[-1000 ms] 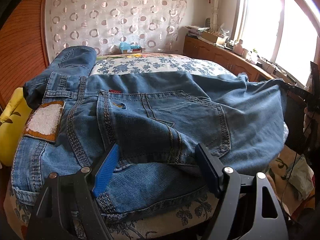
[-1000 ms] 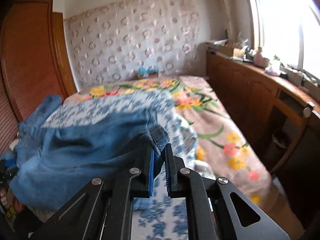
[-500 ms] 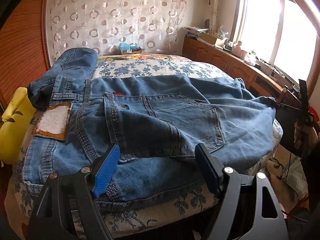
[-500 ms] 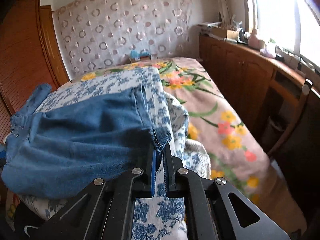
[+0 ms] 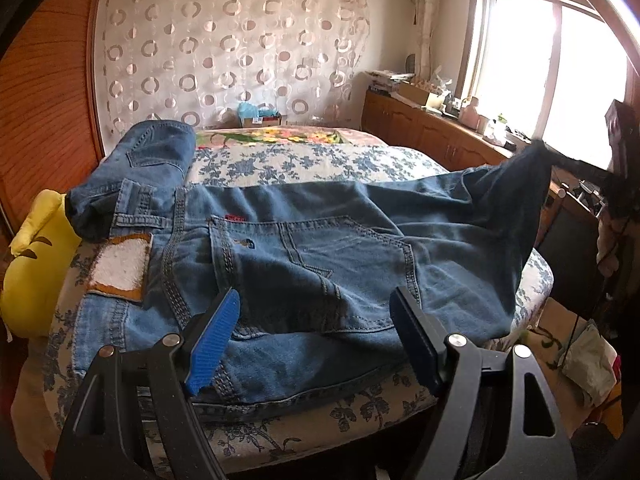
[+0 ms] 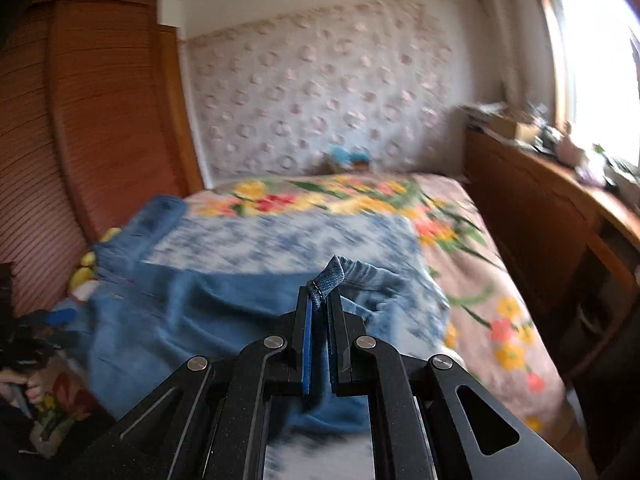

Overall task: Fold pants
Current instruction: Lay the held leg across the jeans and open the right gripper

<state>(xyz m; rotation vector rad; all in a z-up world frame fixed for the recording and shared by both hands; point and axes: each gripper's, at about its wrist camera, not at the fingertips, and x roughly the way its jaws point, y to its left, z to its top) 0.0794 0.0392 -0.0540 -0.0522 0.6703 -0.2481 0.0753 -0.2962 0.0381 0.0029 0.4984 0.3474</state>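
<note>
Blue denim pants point(image 5: 320, 264) lie across the near end of the bed, back pocket up, waistband with a white patch at the left. My left gripper point(image 5: 314, 332) is open, its blue pads just above the seat of the pants, holding nothing. My right gripper point(image 6: 320, 308) is shut on the hem of a pant leg point(image 6: 330, 276) and holds it lifted above the bed. In the left wrist view that leg end point(image 5: 532, 160) rises at the far right. The other leg point(image 5: 156, 152) lies folded at the back left.
The bed point(image 5: 304, 160) has a blue floral cover and a pink flowered blanket point(image 6: 460, 240) beyond. A yellow pillow point(image 5: 32, 264) sits at the left. A wooden wardrobe point(image 6: 80, 120) stands left, a wooden cabinet point(image 6: 540, 208) under the window right.
My right gripper has lifted the pant leg hem up and swung toward the bed's middle; its view is blurred by motion. The left gripper has stayed open over the seat.
</note>
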